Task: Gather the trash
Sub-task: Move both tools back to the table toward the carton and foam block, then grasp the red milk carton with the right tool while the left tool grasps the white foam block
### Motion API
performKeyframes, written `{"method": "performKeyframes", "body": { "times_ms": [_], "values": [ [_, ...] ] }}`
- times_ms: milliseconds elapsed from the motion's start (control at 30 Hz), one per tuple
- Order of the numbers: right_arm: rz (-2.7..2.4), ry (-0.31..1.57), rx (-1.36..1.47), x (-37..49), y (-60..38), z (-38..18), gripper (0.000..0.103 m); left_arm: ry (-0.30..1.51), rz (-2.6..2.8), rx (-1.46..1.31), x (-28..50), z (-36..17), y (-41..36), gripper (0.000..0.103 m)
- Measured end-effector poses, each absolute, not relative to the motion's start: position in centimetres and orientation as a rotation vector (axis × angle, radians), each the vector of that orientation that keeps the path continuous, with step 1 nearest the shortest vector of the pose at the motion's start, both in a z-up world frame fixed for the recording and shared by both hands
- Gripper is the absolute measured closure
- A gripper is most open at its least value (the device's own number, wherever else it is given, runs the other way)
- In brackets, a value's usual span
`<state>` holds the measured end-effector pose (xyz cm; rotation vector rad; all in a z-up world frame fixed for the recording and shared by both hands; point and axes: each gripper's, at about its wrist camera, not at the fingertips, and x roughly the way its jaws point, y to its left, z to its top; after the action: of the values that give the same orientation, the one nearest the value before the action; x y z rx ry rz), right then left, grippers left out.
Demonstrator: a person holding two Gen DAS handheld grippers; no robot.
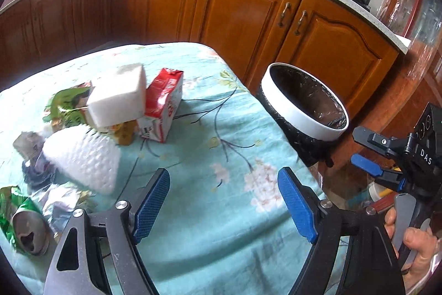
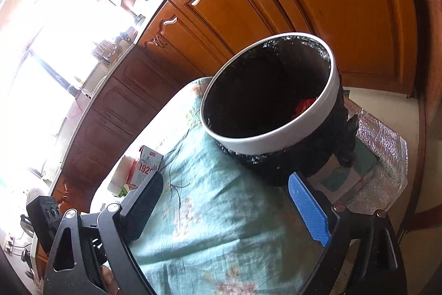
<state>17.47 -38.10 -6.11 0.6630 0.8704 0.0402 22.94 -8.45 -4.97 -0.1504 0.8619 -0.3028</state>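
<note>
- Left gripper [image 1: 223,201]: jaws wide, empty, over the tablecloth [image 1: 226,248].
- Right gripper [image 2: 223,208]: jaws wide, empty, facing the bin [image 2: 279,143].
- Trash pile [image 1: 91,129]: at 10 o'clock of the left gripper; bin [image 1: 301,123] at 2 o'clock.
- Advice: take one loose piece, probably the red carton [image 1: 163,107], squarely.
- Room: kitchen, wooden cabinets [image 1: 248,15] behind.

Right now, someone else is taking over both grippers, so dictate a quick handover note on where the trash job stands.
Left gripper: open, empty, over the floral tablecloth.
Right gripper: open, empty, pointed at the trash bin beside the table edge.
Done: something red already lies inside the bin.
Left: the pile on the table's left side, namely the white foam block, red carton, white foam sheet, green wrappers and crumpled bits.
</note>
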Motion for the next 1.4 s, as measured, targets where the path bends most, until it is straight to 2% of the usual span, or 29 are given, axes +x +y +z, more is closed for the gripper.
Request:
{"method": "performKeyframes", "body": {
  "times_ms": [433, 800, 1267, 1400],
  "values": [
    [0.179, 0.942, 0.605, 16.4, -31.0, -7.5, 0.008, 0.797, -0.177, -0.169, 16.0, -2.7, -1.6, 0.023],
    [0.243, 0.947, 0.537, 18.1, -27.7, -6.8, 0.008, 0.818, -0.167, -0.236, 18.3, -2.3, 0.6, 0.022],
    [0.289, 0.983, 0.481, 30.3, -22.3, -8.2, 0.009, 0.844, -0.169, -0.25, 19.5, -3.2, 1.6, 0.022],
    [0.289, 1.022, 0.404, 33.4, -19.7, -9.3, 0.022, 0.847, -0.168, -0.254, 19.9, -3.0, 2.0, 0.022]
  ]
}}
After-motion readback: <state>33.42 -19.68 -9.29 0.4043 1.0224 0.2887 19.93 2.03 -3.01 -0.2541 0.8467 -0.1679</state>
